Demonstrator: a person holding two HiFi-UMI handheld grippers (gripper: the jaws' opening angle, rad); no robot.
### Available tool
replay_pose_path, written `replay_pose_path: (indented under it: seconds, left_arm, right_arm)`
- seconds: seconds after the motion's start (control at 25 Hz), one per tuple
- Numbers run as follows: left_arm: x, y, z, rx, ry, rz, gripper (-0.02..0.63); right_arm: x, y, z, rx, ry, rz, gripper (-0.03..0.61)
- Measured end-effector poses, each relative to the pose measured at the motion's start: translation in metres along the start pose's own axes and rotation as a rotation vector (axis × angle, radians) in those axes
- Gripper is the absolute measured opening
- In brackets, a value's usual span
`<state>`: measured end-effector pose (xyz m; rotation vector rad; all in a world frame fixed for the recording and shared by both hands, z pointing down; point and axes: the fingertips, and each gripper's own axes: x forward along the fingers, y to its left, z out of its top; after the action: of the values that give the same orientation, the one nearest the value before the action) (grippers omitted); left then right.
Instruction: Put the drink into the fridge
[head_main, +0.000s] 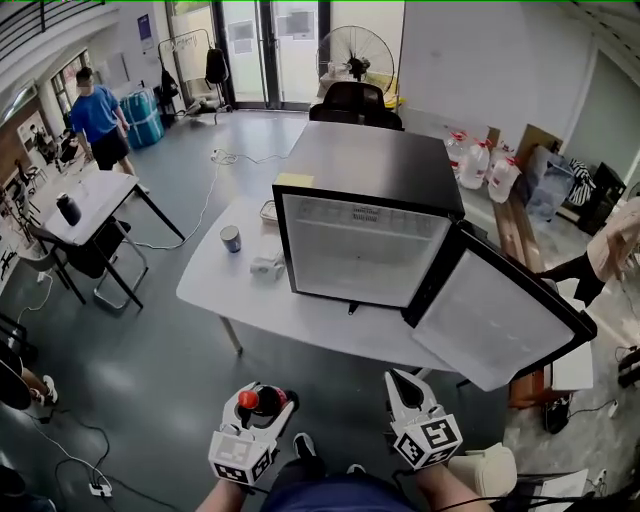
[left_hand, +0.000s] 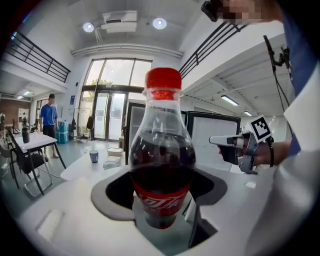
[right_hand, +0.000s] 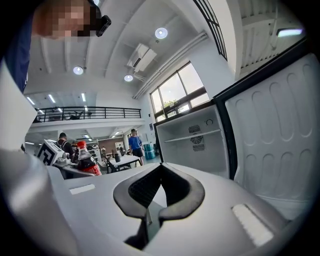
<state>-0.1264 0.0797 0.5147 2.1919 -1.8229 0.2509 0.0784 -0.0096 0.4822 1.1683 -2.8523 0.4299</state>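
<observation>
A cola bottle (head_main: 257, 401) with a red cap and red label stands upright in my left gripper (head_main: 262, 402), low in the head view. In the left gripper view the bottle (left_hand: 162, 165) fills the middle, with the left gripper (left_hand: 162, 202) shut on its lower body. The black mini fridge (head_main: 360, 245) stands on the white table (head_main: 225, 285), its door (head_main: 495, 315) swung open to the right. My right gripper (head_main: 401, 386) is shut on nothing and level with the left one. In the right gripper view, the right gripper (right_hand: 159, 192) faces the fridge's white interior (right_hand: 192, 145) with one shelf.
A cup (head_main: 231, 238) and small white items (head_main: 268, 265) lie on the table left of the fridge. A second table (head_main: 90, 205) and a person in blue (head_main: 97, 118) are far left. A chair (head_main: 355, 103) stands behind the fridge, and water jugs (head_main: 480, 160) at back right.
</observation>
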Motion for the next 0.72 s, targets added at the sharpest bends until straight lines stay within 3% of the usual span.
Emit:
replay_pose_path:
  seconds: [0.44,0.72]
  left_arm:
    - [0.042,0.05,0.007,0.01,0.018,-0.136,0.313]
    - [0.074,0.06,0.013,0.015,0.018,-0.178,0.313]
  right_arm:
    - [0.036,0.004,0.005,-0.011,-0.001,-0.155,0.003]
    - [0.051,-0.006,0.004,-0.017,0.003,-0.194,0.003]
